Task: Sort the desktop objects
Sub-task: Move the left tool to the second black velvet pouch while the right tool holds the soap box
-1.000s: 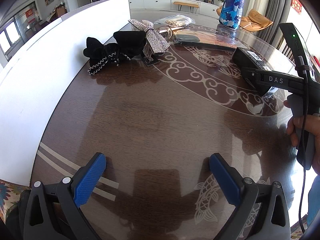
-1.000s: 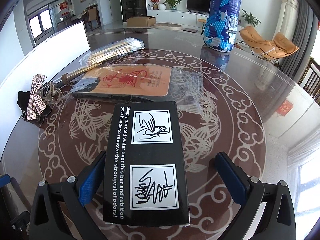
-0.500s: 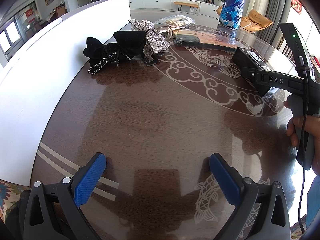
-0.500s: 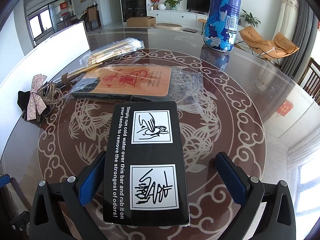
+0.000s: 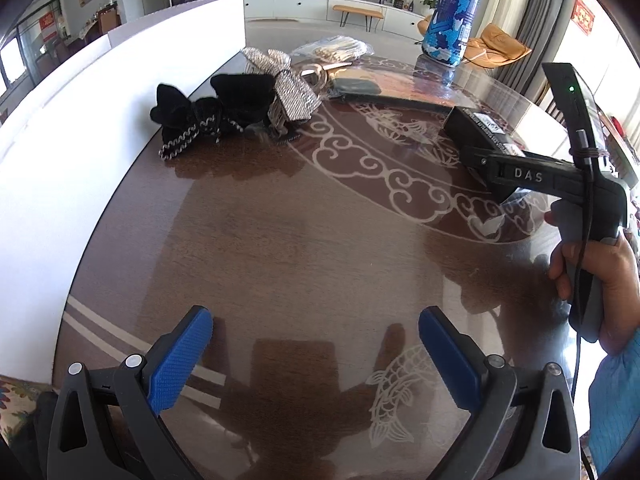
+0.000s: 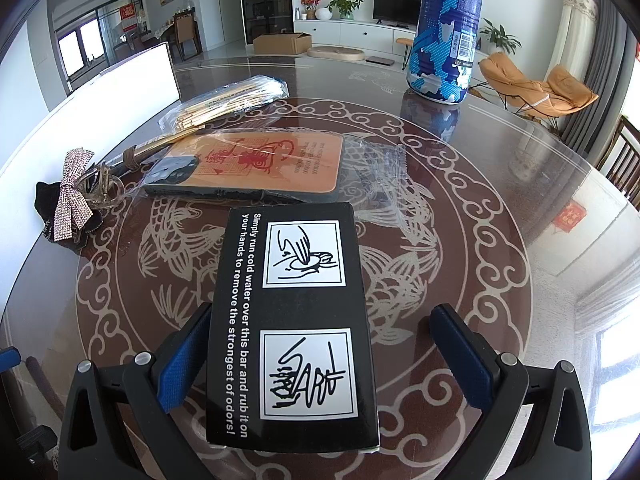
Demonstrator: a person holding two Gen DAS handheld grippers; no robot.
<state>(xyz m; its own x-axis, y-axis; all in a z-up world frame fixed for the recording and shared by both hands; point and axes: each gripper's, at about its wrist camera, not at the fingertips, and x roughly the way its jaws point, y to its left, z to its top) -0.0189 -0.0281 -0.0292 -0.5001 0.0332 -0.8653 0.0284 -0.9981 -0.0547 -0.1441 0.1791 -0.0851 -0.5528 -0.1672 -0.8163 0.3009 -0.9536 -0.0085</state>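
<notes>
Between wide-spread jaws, the black box lies flat, pointing forward.

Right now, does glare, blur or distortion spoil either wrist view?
Left wrist: strong fisheye bending, sharp focus, glossy brown table mirrors the open left gripper. Right wrist: window glare whitens the table's right rim; the black printed box stays legible.

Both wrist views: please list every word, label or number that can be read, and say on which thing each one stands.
"Simply run cold water over this bar and rub it on your hands to remove the strongest of odors!": white print on the black box between the right gripper fingers.
"DAS": raised letters on the right gripper body, in the left wrist view.
Phone case: red print, too small to read.
Blue bottle: barcode label, unreadable.
</notes>
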